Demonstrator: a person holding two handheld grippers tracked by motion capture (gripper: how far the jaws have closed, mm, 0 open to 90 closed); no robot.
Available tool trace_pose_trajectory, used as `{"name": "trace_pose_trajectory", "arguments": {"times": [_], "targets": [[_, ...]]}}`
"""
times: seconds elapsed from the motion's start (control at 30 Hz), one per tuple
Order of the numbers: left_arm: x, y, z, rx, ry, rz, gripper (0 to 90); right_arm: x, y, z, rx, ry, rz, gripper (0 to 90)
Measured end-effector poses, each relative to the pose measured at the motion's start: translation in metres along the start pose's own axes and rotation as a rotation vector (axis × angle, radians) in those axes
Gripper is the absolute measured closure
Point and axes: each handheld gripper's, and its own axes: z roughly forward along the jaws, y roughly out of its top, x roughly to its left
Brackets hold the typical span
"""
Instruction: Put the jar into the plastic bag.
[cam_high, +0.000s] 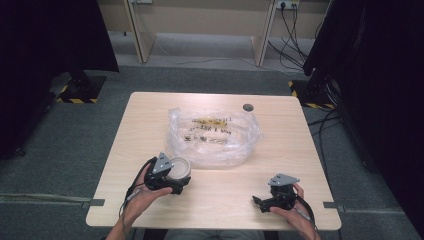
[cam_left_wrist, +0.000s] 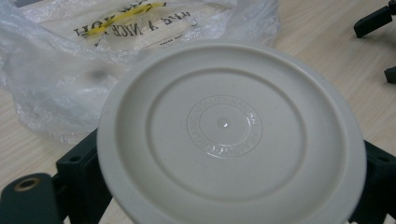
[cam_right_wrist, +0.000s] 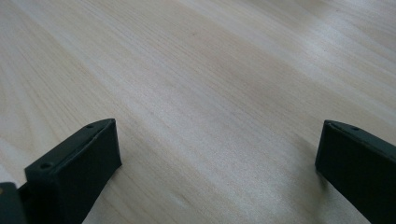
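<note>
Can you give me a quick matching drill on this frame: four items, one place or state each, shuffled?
Items:
1. left gripper
2. right gripper
3. plastic bag
4. small dark disc

States:
A. lies crumpled mid-table, printed lettering visible
B. open, nothing between its jaws, low over the bare table
C. sits near the table's far edge
D. shut on the white round lid

Pairs: 1-D, 2-B, 3-A, 4-C

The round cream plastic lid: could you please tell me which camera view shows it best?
The left gripper view: the round cream plastic lid sits close up between the jaws, its rings and embossed centre clear. In the high view the lid is small, partly under the left gripper. The right gripper view looks at bare wooden table.
</note>
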Motion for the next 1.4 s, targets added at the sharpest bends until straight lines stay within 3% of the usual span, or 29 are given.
{"name": "trace_pose_trajectory", "arguments": {"times": [0.7, 0.87, 1.4], "targets": [[0.004, 0.067, 0.016, -0.013, -0.043, 0.041, 9.8, 0.000, 0.000, 0.000, 0.000, 0.000, 0.000, 0.2], [0.006, 0.082, 0.023, -0.012, -0.065, 0.029, 9.8, 0.000, 0.000, 0.000, 0.000, 0.000, 0.000, 0.2], [0.018, 0.122, 0.043, -0.016, -0.055, 0.047, 9.8, 0.000, 0.000, 0.000, -0.001, 0.000, -0.001, 0.2]]}}
